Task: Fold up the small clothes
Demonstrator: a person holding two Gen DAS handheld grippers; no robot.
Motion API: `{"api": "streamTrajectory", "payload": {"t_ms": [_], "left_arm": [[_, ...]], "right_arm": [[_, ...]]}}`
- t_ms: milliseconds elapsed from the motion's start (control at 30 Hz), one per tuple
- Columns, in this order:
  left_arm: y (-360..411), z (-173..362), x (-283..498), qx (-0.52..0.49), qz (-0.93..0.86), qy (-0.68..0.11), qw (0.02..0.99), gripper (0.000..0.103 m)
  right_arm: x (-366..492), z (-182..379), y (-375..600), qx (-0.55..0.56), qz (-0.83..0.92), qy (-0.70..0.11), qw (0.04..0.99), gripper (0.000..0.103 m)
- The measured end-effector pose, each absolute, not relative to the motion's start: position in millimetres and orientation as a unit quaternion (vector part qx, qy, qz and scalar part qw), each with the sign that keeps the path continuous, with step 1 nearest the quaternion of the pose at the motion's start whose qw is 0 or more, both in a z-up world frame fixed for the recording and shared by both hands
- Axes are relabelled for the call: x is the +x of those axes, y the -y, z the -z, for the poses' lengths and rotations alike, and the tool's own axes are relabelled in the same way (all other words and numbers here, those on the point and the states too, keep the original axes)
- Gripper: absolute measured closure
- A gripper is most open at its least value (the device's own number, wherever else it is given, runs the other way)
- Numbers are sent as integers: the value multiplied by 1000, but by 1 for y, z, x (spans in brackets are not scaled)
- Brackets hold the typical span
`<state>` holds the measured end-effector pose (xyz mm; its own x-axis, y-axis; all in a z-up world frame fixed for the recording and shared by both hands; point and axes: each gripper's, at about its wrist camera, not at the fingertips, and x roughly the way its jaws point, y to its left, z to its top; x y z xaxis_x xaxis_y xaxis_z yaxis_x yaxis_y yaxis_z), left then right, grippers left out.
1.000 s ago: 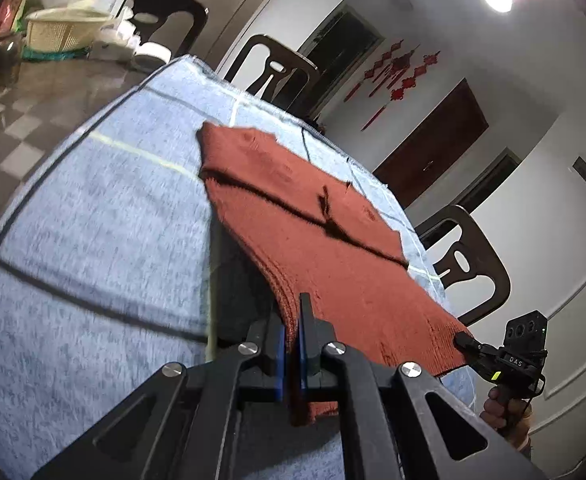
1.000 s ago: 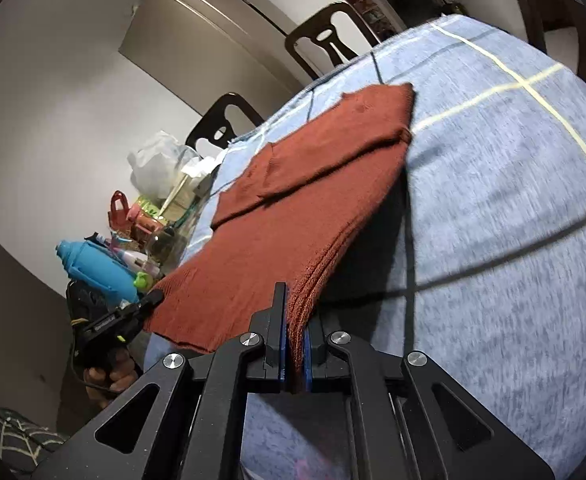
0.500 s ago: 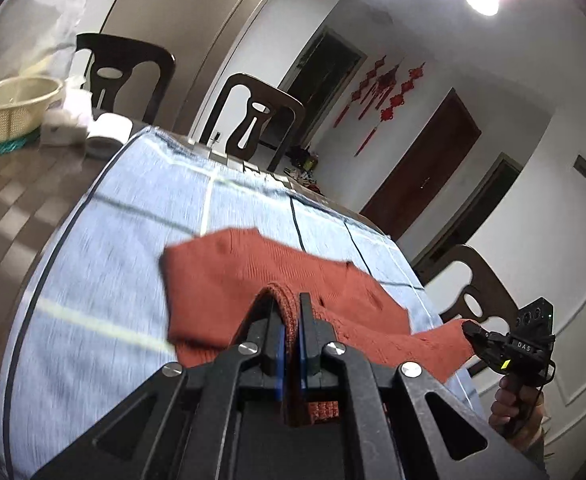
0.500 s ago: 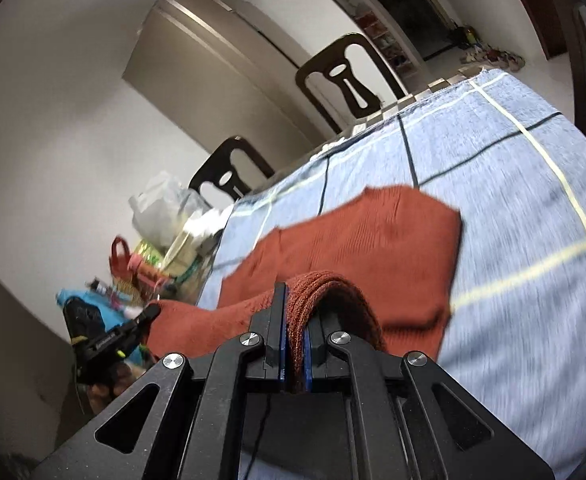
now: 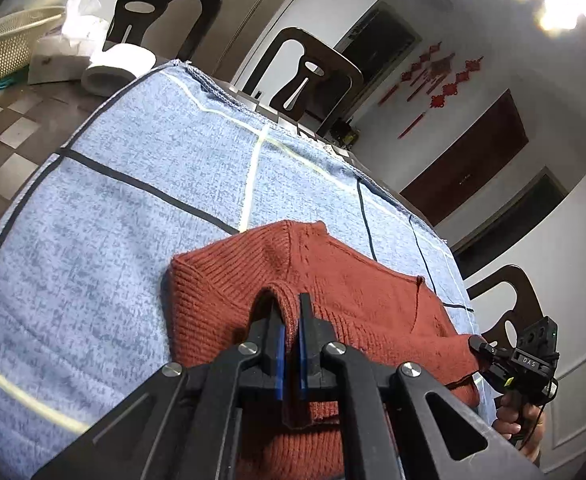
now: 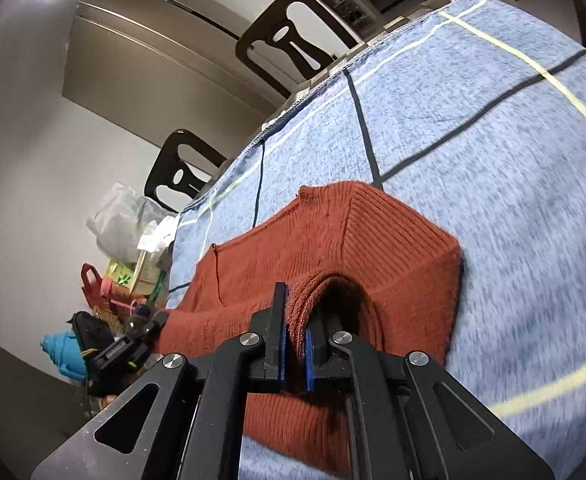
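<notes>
Centrally, one rust-red knit sweater point(image 5: 357, 304), folded over on itself, lying on the blue cloth point(image 5: 141, 216) that covers the table, toward the near edge.

Left gripper point(image 5: 289, 312): we hold it low over the sweater's near hem, its blue-padded fingers point(image 5: 279, 344) pressed together on a raised fold of knit that loops up between them.

Right gripper point(image 6: 293, 320): we hold it at the hem's other end; a thick roll of the knit sits between its pads point(image 6: 280, 344), which are beginning to part though the fabric is still caught there.

Each gripper shows in the other's view, at the sweater's side corner: the right one point(image 5: 521, 364) with our hand point(image 5: 517, 420) on its grip, the left one point(image 6: 129, 344) at the opposite corner.

Cloth: blue, crossed by dark and pale yellow lines, its stitched far edge in view.

Beyond the table's far edge: dark chairs point(image 5: 305, 80), two seen in each view.

Far left corner of the table: a cream basket point(image 5: 9, 52), a tissue box point(image 5: 61, 60), a paper roll point(image 5: 117, 66).

Left end, seen from the right wrist: bags point(image 6: 121, 228), a red tote point(image 6: 93, 288), a blue bottle point(image 6: 63, 354).

Back wall: red knot ornaments point(image 5: 437, 80), a dark door point(image 5: 473, 160).
</notes>
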<state>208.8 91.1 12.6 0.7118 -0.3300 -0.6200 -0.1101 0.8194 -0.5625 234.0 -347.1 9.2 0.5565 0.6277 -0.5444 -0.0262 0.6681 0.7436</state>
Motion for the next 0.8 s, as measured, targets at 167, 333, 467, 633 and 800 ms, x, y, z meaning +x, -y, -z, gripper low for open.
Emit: {"api": "streamTrajectory", "payload": {"t_ms": [167, 333, 467, 633, 800], "left_arm": [[-94, -5, 220, -321, 69, -383, 863, 96], [-105, -7, 224, -357, 67, -379, 851, 92], [-116, -15, 220, -354, 38, -360, 862, 78], [-120, -26, 215, -314, 27, -355, 880, 68], [-97, -16, 237, -251, 37, -405, 878, 68]], "right_arm": [[260, 7, 354, 378, -200, -450, 784, 91], [267, 9, 365, 426, -208, -418, 775, 81], [268, -1, 371, 424, -192, -393, 793, 78], [263, -21, 368, 355, -189, -382, 832, 78], [271, -14, 349, 265, -176, -429, 846, 78]]}}
